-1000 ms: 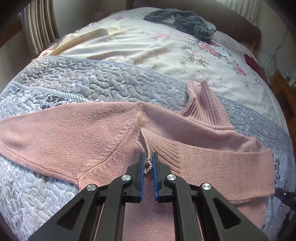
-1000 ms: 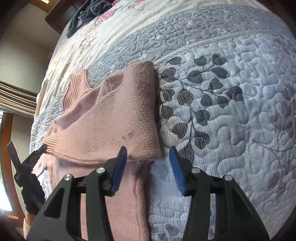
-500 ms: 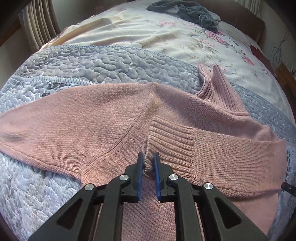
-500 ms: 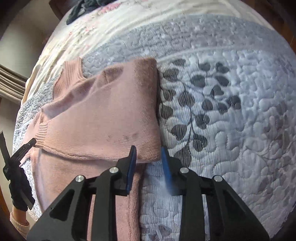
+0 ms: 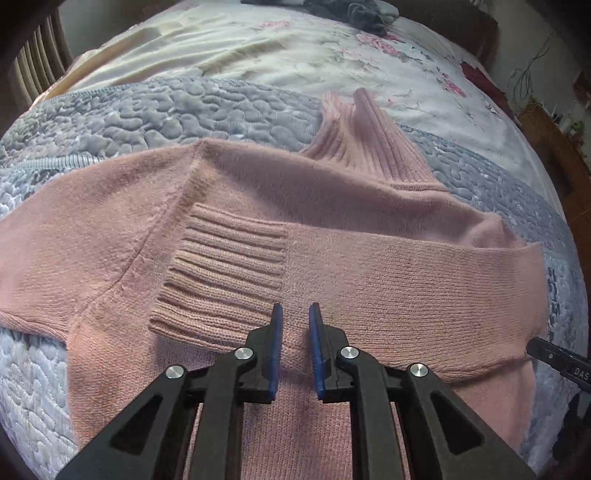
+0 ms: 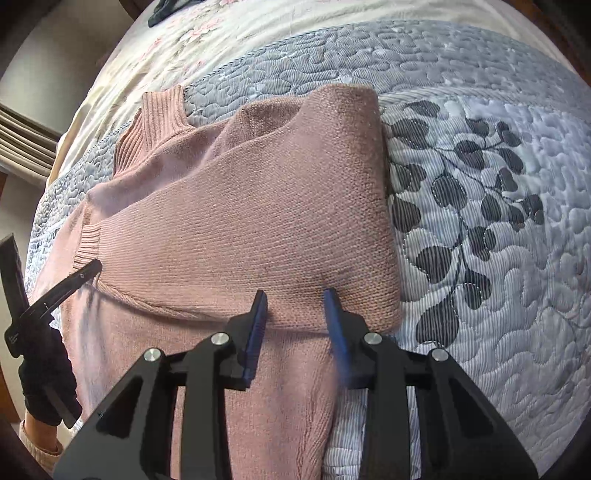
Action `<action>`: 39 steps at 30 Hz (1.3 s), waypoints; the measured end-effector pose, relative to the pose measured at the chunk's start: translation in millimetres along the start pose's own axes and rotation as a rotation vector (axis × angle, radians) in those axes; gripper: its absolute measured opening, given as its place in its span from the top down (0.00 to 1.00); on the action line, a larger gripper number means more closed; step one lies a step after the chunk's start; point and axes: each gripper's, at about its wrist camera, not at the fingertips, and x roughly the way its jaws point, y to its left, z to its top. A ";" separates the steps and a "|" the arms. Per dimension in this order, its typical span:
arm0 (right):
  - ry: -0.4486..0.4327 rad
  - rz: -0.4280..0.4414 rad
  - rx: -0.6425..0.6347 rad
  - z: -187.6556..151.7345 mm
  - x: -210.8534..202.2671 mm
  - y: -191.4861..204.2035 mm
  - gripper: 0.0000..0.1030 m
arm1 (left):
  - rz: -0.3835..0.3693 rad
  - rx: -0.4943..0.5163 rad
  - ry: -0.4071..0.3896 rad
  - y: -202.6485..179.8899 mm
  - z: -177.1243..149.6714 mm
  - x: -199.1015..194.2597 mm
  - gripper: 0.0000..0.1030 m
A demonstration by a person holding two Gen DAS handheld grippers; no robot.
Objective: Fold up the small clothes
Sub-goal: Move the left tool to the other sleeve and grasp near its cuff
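A pink knit sweater [image 5: 369, 266] lies flat on the bed, ribbed collar [image 5: 369, 140] pointing away. One sleeve is folded across the chest and its ribbed cuff [image 5: 221, 273] rests flat. My left gripper [image 5: 295, 314] hovers just right of that cuff, slightly open, with nothing between the blue pads. In the right wrist view the sweater [image 6: 240, 221] shows the sleeve's folded end. My right gripper [image 6: 295, 295] stands open over the sleeve's near edge, holding nothing. The left gripper [image 6: 55, 291] shows at the left edge, held by a black-gloved hand [image 6: 44, 380].
A grey quilted cover with a leaf pattern [image 6: 480, 184] lies under the sweater. Beyond it is a floral sheet [image 5: 295, 48] with dark clothes [image 5: 362, 11] at the far end. Wooden furniture [image 5: 554, 147] stands to the bed's right, curtains to its left.
The left gripper let go of the cuff, which now lies flat, and shifted right along the sleeve. The right gripper narrowed from wide open and moved left over the sleeve's edge.
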 end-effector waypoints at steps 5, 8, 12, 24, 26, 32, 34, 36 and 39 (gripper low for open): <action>-0.005 -0.025 -0.021 -0.7 6.8 3.2 0.67 | -0.018 -0.008 0.007 3.5 -0.3 4.8 0.88; -0.009 -0.036 -0.030 -2.5 -4.0 12.5 0.65 | -0.009 -0.004 0.001 2.2 0.8 -8.4 0.88; -0.039 0.065 -0.096 -22.1 -38.4 38.8 0.58 | -0.038 -0.004 -0.069 25.4 -7.5 -53.5 0.81; 0.092 0.149 -0.285 -87.5 -19.1 131.0 0.52 | 0.103 -0.354 -0.173 272.9 -57.6 -137.6 0.63; 0.098 0.139 -0.313 -90.2 -9.5 143.3 0.52 | 0.105 -0.436 -0.199 311.7 -64.0 -143.0 0.63; 0.121 0.096 -0.318 -90.7 14.5 153.5 0.52 | 0.077 -0.618 -0.286 394.4 -67.4 -149.0 0.63; 0.127 0.081 -0.313 -91.1 21.7 153.0 0.52 | 0.069 -0.673 -0.307 416.2 -67.4 -148.7 0.63; 0.132 0.078 -0.296 -91.0 28.0 150.3 0.52 | 0.052 -0.721 -0.330 437.9 -68.5 -148.1 0.63; 0.125 0.074 -0.284 -91.0 34.4 150.4 0.52 | 0.016 -0.780 -0.358 463.3 -68.3 -144.5 0.63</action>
